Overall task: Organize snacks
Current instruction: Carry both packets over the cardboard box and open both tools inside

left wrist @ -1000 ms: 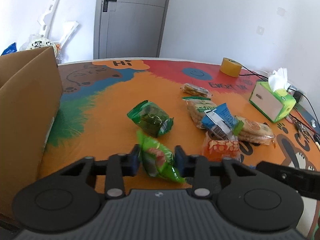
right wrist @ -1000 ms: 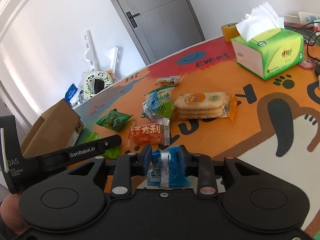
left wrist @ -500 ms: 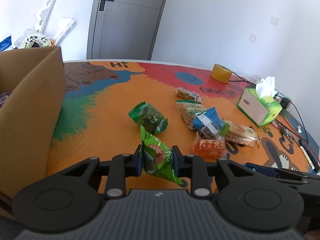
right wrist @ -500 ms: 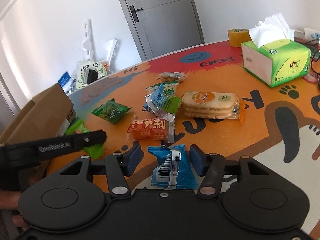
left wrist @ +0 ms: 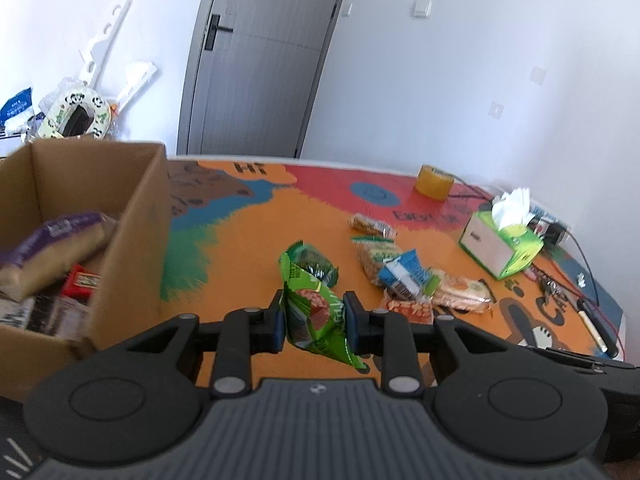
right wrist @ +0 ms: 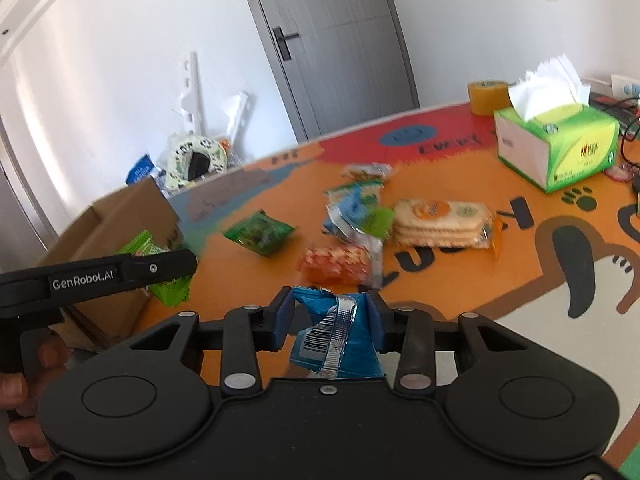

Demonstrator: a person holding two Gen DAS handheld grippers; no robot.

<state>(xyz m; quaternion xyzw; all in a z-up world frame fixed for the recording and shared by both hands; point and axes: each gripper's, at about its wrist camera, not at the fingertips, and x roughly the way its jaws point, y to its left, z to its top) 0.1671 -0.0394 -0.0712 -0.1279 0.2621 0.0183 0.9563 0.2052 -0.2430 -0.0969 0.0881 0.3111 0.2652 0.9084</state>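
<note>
My left gripper (left wrist: pixel 314 316) is shut on a bright green snack packet (left wrist: pixel 316 332) and holds it above the orange table mat, just right of the open cardboard box (left wrist: pixel 132 200). The box holds a purple packet (left wrist: pixel 52 248) and other snacks. In the right wrist view the left gripper (right wrist: pixel 176 268) and its green packet (right wrist: pixel 168 292) hang beside the box (right wrist: pixel 120 216). My right gripper (right wrist: pixel 329 314) has a crumpled blue packet (right wrist: pixel 340 344) between its jaws, which are closing, and the pads press on it.
More snacks lie on the mat: a dark green packet (right wrist: pixel 260 234), an orange packet (right wrist: pixel 336 264), rice crackers (right wrist: pixel 440 224), a blue-and-green pile (right wrist: pixel 352 216). A green tissue box (right wrist: pixel 560 152), a tape roll (right wrist: pixel 488 96) and cables sit at the far right.
The left gripper rose with the green packet and moved toward the box, whose inside now shows. The right gripper's jaws opened around the blue packet, then narrowed onto it again.
</note>
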